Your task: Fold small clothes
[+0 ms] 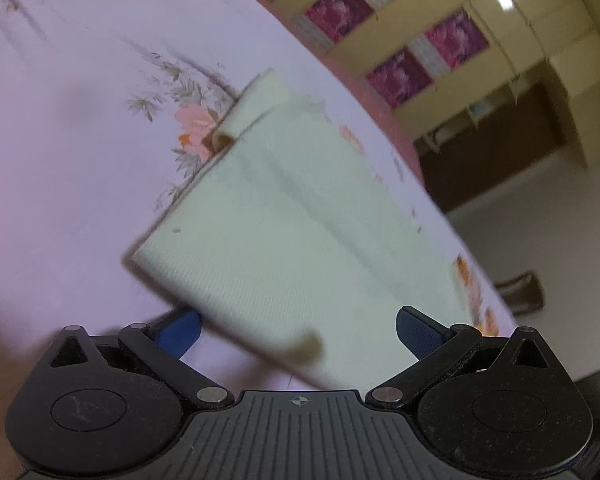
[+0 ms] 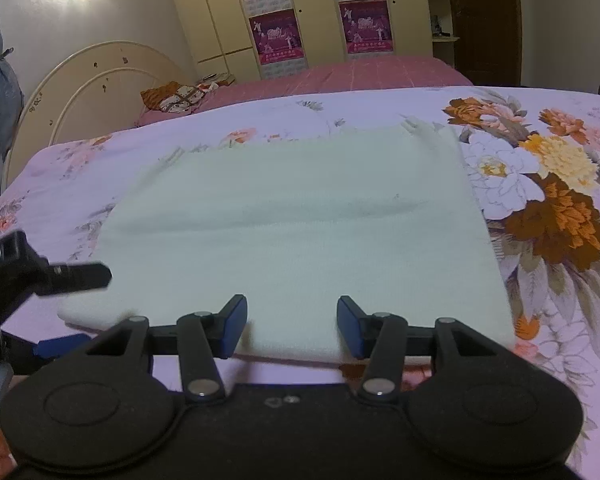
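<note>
The right claw (image 2: 292, 326) hovers open at the near edge of the pale green garment (image 2: 292, 216), which lies flat on the floral bedspread (image 2: 540, 184); the left claw (image 1: 298, 330) gapes over its corner. Best to pinch both near corners evenly before lifting. The cupboard posters (image 2: 274, 36) carry writing too small to read.

Blur and frame edges obscure parts of a pale garment on a floral bed.

The left wrist view is smeared by motion: the pale garment (image 1: 284, 216) shows soft edges, and its near edge hides part of the left tool's (image 1: 298, 334) blue finger (image 1: 180, 332). In the right wrist view, the right tool's (image 2: 292, 326) body covers the garment's near hem, and the bed cover (image 2: 560, 200) runs off the frame's right edge.
</note>
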`<state>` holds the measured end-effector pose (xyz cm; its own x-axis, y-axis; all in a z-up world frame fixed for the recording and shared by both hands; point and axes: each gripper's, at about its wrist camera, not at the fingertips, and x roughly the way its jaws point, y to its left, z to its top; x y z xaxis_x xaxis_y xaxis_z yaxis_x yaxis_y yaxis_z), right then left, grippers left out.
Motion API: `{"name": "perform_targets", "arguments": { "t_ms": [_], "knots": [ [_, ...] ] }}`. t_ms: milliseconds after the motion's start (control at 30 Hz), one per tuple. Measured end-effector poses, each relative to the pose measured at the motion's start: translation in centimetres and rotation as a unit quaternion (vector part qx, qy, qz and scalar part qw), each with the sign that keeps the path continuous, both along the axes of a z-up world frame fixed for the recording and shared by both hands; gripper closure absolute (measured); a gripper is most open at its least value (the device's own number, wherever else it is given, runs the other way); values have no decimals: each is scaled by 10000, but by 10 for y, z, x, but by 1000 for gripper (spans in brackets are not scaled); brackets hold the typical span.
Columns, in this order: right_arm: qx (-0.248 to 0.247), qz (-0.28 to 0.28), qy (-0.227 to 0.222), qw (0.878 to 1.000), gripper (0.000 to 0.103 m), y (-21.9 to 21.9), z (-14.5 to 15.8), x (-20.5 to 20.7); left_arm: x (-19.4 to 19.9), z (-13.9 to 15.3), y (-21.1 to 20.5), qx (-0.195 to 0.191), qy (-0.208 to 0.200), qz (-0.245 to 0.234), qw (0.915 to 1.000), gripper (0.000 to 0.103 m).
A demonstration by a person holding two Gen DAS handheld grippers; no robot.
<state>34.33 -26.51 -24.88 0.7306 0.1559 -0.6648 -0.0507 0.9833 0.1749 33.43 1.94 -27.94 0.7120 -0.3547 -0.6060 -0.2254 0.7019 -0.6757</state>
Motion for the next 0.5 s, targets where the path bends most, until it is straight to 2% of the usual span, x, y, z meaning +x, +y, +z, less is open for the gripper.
{"name": "perform_targets", "arguments": {
  "t_ms": [200, 267, 300, 333, 400, 500],
  "knots": [
    [5, 95, -31, 9999, 54, 5, -3, 18, 19, -11, 8, -470, -366, 464, 9971, 1],
    [14, 129, -57, 9999, 54, 7, -3, 26, 29, -16, 6, -512, -491, 556, 9959, 1],
    [23, 144, -65, 9999, 54, 8, -3, 29, 33, -17, 5, -522, -551, 606, 9953, 3],
    [32, 171, -67, 9998, 54, 9, -4, 33, 36, -20, 6, -547, -599, 664, 9945, 12],
    [37, 227, -70, 9997, 54, 12, -5, 41, 46, -27, 8, -647, -639, 776, 9928, 20],
    [38, 286, -86, 9995, 54, 15, -6, 51, 57, -31, 9, -693, -762, 949, 9901, 21]
  ]
}}
